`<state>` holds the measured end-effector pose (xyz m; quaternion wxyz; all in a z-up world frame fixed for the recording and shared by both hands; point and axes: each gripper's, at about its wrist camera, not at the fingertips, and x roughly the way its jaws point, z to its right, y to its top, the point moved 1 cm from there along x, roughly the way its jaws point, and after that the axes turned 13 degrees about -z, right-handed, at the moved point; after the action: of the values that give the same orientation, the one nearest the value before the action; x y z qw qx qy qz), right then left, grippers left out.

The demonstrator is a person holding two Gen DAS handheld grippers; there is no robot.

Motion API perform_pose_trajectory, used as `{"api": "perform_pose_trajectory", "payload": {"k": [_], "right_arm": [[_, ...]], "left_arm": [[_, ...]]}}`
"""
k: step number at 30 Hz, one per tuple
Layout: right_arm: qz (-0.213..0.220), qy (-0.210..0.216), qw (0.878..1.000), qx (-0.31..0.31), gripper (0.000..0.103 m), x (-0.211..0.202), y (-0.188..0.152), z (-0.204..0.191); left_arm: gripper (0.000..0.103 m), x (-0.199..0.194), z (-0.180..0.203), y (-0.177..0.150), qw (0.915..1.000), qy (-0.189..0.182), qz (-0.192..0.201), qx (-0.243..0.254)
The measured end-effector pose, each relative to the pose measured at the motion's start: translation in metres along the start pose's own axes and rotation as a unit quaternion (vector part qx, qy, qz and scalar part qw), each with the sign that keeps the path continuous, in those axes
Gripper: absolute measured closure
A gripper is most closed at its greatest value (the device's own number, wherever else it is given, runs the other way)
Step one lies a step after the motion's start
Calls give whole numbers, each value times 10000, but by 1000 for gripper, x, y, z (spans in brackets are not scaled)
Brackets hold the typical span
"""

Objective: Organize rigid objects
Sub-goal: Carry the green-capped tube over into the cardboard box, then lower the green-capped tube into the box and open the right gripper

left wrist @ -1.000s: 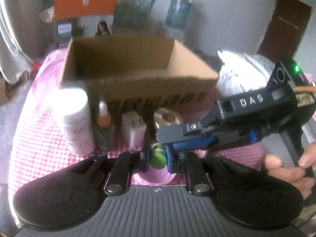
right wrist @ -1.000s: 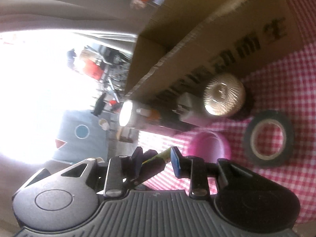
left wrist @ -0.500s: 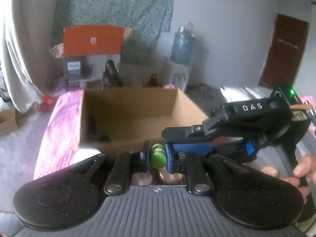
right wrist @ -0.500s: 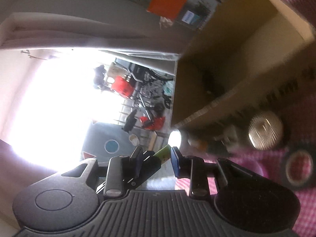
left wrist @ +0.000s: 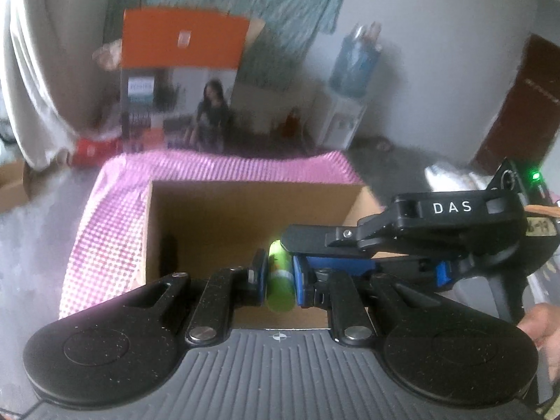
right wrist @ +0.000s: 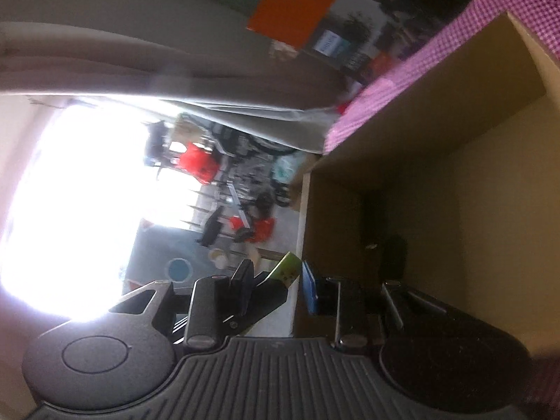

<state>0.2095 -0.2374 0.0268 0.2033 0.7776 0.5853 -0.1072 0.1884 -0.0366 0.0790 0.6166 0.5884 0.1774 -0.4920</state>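
Green tube [left wrist: 279, 276], small and cylindrical, being pinched upright between the closed fingers of the left gripper [left wrist: 279, 281], dark pad on one flank and blue pad [left wrist: 300, 280] on the other. Also being met at its upper end by the right gripper [left wrist: 285, 241], reaching in from the right side of the left wrist view; whether those fingers are truly bearing on the tube or merely lying against it cannot be told. Appearing again in the right wrist view as a green tip [right wrist: 288, 269] sitting between black finger [right wrist: 245, 276] and blue pad [right wrist: 309, 288], with a gap showing on the blue side. Probably being shared between both tools as a handover or a steadying hold, so the slim tube is not slipping during carriage. Hanging over the near wall of the cardboard box [left wrist: 245, 210], above its open mouth; likely being brought there for dropping inside. Box interior showing a dark upright item [left wrist: 169, 252] against the left wall, too dim to identify. Box resting on pink checked cloth [left wrist: 105, 224]. Beyond: orange-topped carton [left wrist: 182, 70] standing behind the table, water dispenser [left wrist: 350, 87] at the back wall, brown door [left wrist: 525, 105] at right. Bright window [right wrist: 87, 192] washing out the right wrist view.
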Motion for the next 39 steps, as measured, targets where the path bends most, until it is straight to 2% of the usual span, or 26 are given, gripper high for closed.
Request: {"api": "perform_pose_trajectory", "payload": {"k": [4,9,12,19,25,30,35,36,39], "right_arm": [[-388,-270,9978,454,71,27,36,24],[-684,-548,9927,834,71,56,66,46],[-711,-666,9913,884,70,70,79,52],[-739,-1014,9857,1123,70,96,102,74],[-774,-1061,9831,1272,70,101,103,93],[-759,-1052,9826,1332,69,99,101,100],[-668,-1029,9827,1387,69,90,95,99],[-643,-1023,9827,1403,69,97,104,94],[-565,-967,9837,1408,69,87,98,92]], "left_arm": [[88,37,-19,24,9977,35,-656,-145],[88,74,-34,50,9900,242,-1382,-112],[88,93,-39,59,9856,541,-1600,-47],[88,140,-51,72,9751,903,-2016,-172],[87,154,-47,70,9715,1078,-2110,-21],[82,152,-45,70,9712,1077,-2126,-46],[73,144,-43,72,9736,1081,-2011,-57],[71,141,-42,72,9743,1084,-1973,-60],[65,125,-37,73,9775,1141,-1774,-19]]}}
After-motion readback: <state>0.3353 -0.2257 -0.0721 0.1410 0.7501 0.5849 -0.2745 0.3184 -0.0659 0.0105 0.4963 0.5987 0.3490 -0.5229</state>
